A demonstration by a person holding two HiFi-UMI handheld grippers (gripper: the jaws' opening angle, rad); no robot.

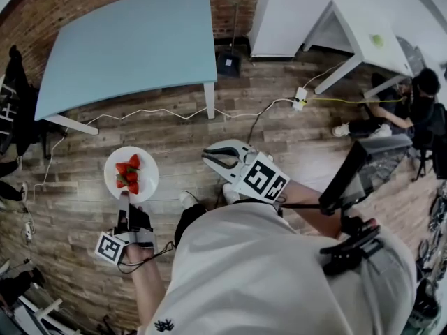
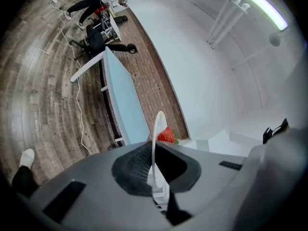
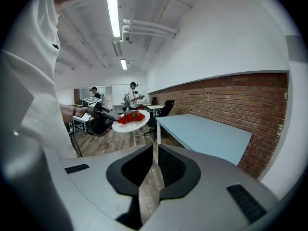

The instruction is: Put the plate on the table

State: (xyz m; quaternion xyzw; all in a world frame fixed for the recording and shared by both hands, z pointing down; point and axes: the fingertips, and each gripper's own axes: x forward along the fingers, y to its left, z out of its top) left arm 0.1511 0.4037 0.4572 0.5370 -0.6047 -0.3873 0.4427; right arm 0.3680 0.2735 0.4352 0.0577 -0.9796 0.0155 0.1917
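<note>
A white plate (image 1: 147, 178) with several strawberries (image 1: 128, 175) is held out over the wooden floor, short of the light blue table (image 1: 133, 44). My left gripper (image 1: 125, 202) is shut on the plate's near rim. In the left gripper view the plate (image 2: 155, 143) stands edge-on between the jaws, with a strawberry (image 2: 166, 135) behind it and the table (image 2: 126, 100) ahead. My right gripper (image 1: 207, 156) is to the right, shut and holding nothing. The right gripper view shows the plate (image 3: 139, 123), the left gripper (image 3: 111, 119) and the table (image 3: 207, 136) past my own gripper (image 3: 156, 150).
A white cable (image 1: 160, 114) and a power strip (image 1: 300, 100) lie on the floor in front of the table, and a black box (image 1: 228, 63) stands by the wall. A white desk (image 1: 363, 30) is at the far right, with a person (image 1: 398, 110) sitting beside it.
</note>
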